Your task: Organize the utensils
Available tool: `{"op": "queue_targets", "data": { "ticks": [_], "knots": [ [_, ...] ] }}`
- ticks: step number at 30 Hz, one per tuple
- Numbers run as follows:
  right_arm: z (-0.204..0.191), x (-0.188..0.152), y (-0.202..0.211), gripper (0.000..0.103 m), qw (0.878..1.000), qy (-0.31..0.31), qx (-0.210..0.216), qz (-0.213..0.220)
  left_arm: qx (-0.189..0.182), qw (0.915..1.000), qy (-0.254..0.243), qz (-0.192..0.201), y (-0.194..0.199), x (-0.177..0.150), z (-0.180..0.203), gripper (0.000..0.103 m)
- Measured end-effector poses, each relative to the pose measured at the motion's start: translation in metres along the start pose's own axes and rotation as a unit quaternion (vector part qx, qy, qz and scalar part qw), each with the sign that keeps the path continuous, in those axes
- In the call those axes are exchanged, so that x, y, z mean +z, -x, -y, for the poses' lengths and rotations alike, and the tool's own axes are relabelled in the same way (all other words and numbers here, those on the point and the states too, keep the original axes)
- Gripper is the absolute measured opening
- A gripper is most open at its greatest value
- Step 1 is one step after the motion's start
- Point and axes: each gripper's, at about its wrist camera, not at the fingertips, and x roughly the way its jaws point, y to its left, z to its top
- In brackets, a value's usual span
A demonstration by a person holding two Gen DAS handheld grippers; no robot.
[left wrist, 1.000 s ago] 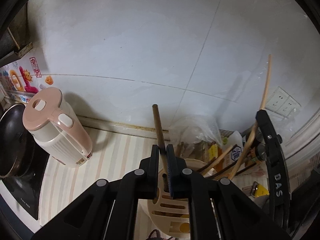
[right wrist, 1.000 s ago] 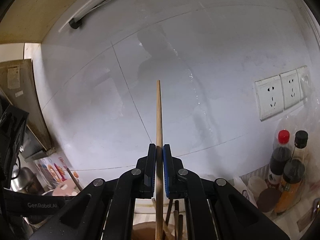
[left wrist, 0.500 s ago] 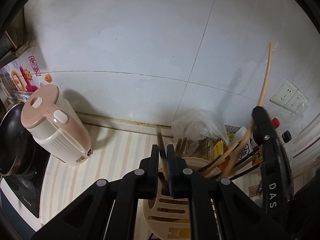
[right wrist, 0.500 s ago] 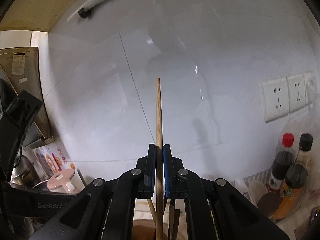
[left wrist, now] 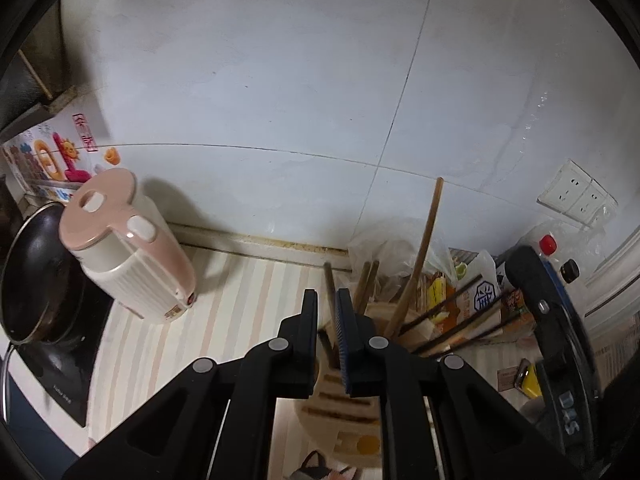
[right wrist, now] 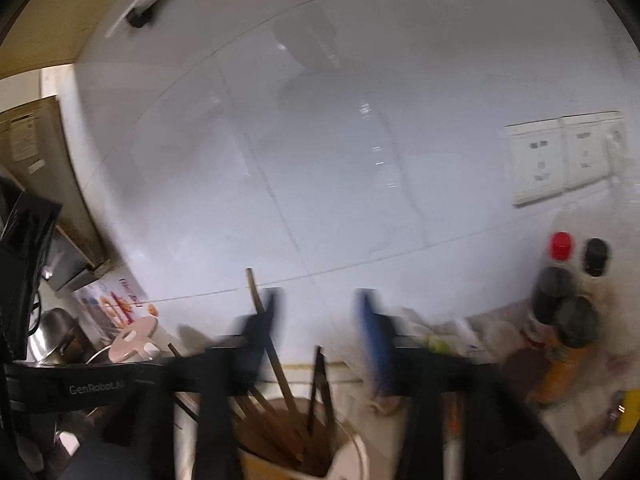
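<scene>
Step in hand: dropping chopsticks into cream utensil holder (left wrist: 340, 396) on striped surface (left wrist: 224, 312).

Right claw (right wrist: 320, 312): jaws wide apart, empty, blurred by motion, poised above holder (right wrist: 352, 452). Long pale chopstick (right wrist: 272, 344) stands in holder, leaning left across left finger.

Left claw (left wrist: 327, 312): jaws narrow, dark chopstick (left wrist: 330, 292) between pads, lower end down in holder; whether gripped firmly, cannot tell. Pointing down-forward toward wall.

Next, likely: left claw opens, lifts straight up, avoiding the leaning sticks. Pink kettle (left wrist: 128, 248) well apart, left.

A striped countertop (left wrist: 224, 312) carries a pink kettle (left wrist: 128, 244), a utensil holder (left wrist: 344, 412) and sauce bottles (right wrist: 568, 312).
</scene>
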Motion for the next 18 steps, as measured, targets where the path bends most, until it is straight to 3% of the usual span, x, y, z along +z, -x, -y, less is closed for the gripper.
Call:
{"op": "queue_targets", "data": {
  "ticks": [1,2,3,4,5,10,18],
  "knots": [
    [0.001,0.000,0.007,0.075,1.000,0.000,-0.016,-0.007,0.000,1.0000,0.000,0.005,0.005,-0.002,0.000,0.025],
    [0.002,0.000,0.014,0.075,1.000,0.002,-0.028,-0.011,0.001,0.9999,0.000,0.013,0.012,-0.005,-0.001,0.048],
    [0.000,-0.001,0.022,0.077,0.999,0.010,-0.048,-0.019,0.001,0.9997,-0.002,0.026,0.022,-0.009,-0.002,0.062],
    [-0.001,-0.002,0.027,0.080,0.998,0.017,-0.062,-0.028,0.001,0.9993,-0.002,0.036,0.030,-0.013,-0.004,0.082],
    [-0.001,-0.004,0.033,0.082,0.997,0.022,-0.071,-0.037,0.001,0.9988,-0.004,0.048,0.040,-0.017,-0.007,0.091],
    [-0.012,-0.016,0.063,0.099,0.986,0.054,-0.134,-0.085,0.025,0.9965,-0.028,0.075,0.068,-0.036,-0.015,0.103],
    [-0.048,-0.027,0.114,0.102,0.974,0.087,-0.184,-0.100,0.049,0.9959,-0.042,0.064,0.085,-0.070,-0.039,0.103]
  ]
}}
